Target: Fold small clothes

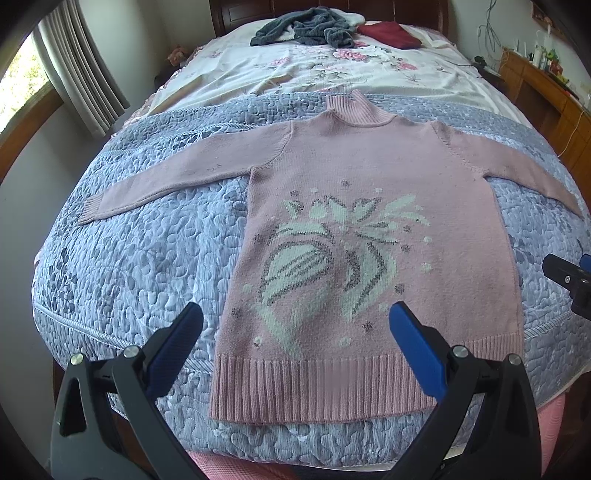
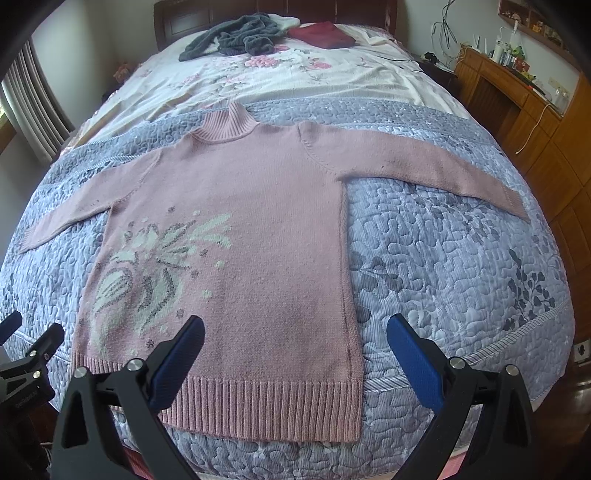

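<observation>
Clearly the pink sweater point(image 1: 373, 236) has been laid out for folding: it lies flat and face up on the grey-blue quilt point(image 1: 147, 266) at the foot of the bed point(image 2: 295, 85), both sleeves stretched straight out to the sides, the ribbed collar pointing toward the headboard and the ribbed hem nearest the cameras. That spread gives every edge a free run, so a sleeve or a side can be lifted and carried across the body without snagging, by my reading.

Both tools hang above the hem end, touching nothing. The left tool point(image 1: 295, 332) has its blue fingers spread wide and empty, straddling the lower left part of the body over the knitted white-and-grey motif. The right tool point(image 2: 295, 343) is likewise spread and empty, one finger over the plain lower right of the body and the other past the side seam, over bare quilt. I judge the fold has not begun; the sleeves, well apart from both tools, look like the first parts to bring in.

Farther up the bed, on the floral sheet point(image 1: 332, 70), lie a heap of grey clothing point(image 1: 306, 27) and a dark red garment point(image 1: 389, 35), well clear of the sweater. A wooden cabinet point(image 2: 517, 96) stands to the right of the bed.
</observation>
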